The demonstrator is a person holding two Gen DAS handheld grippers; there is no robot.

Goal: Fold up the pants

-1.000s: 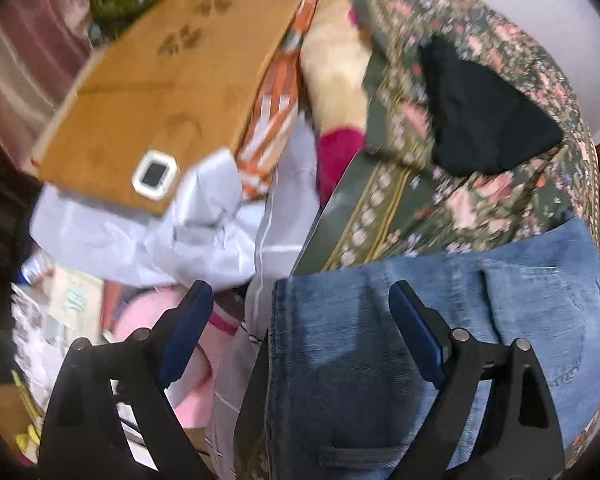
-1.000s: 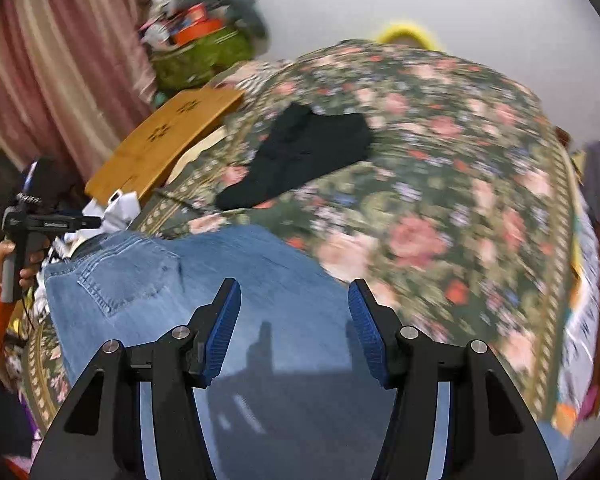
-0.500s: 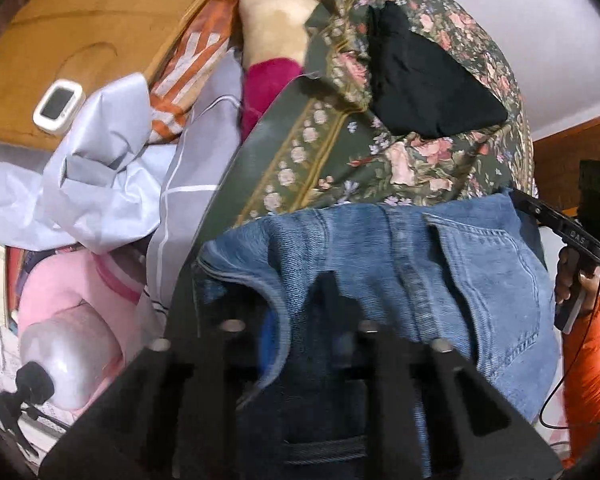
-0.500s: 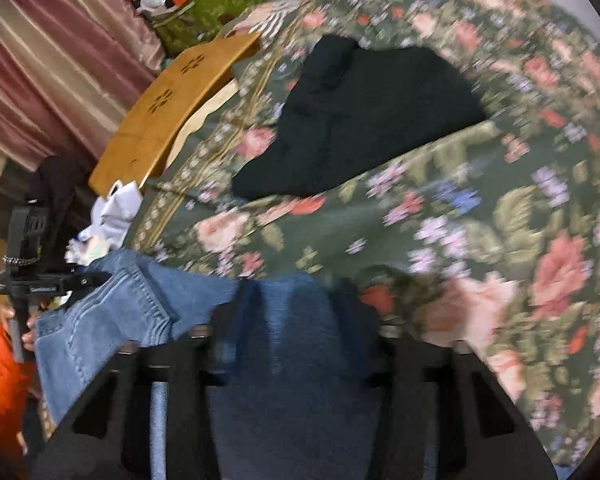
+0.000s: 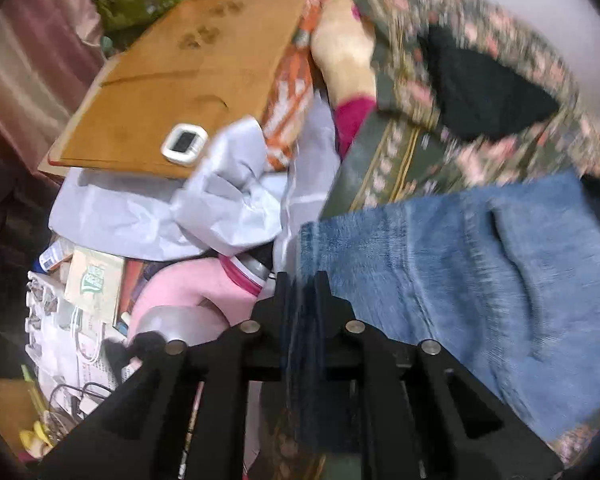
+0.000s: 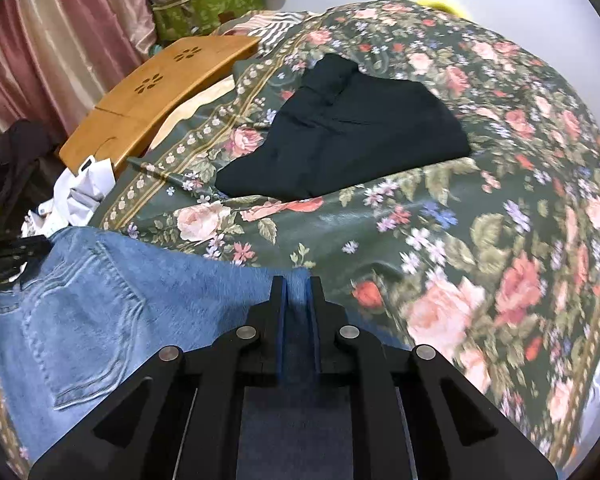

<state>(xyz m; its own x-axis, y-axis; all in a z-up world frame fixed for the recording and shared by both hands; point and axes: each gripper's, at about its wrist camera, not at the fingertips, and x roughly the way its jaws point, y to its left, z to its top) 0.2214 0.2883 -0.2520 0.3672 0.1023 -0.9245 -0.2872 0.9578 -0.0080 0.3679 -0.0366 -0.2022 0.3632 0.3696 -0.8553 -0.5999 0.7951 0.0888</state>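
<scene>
Blue jeans [image 5: 480, 280] lie on a flowered bedspread [image 6: 500, 200], back pocket up. In the left wrist view my left gripper [image 5: 302, 280] is shut on the jeans' left edge, and a dark fold of denim stands between its fingers. In the right wrist view the jeans [image 6: 120, 300] spread to the left. My right gripper [image 6: 298, 284] sits at their far edge with its jaws closing. A ridge of denim is pinched between its blue pads.
A black folded garment [image 6: 348, 132] lies farther back on the bedspread. Left of the bed are a wooden board [image 5: 180, 80] bearing a small white device [image 5: 184, 144], a crumpled white bag [image 5: 220, 208], pink items and papers. Striped curtains hang at the far left.
Both grippers stood open over the jeans a second ago and now pinch denim. The left one shut first and has since shifted with the edge. The right one came down to the far edge.
</scene>
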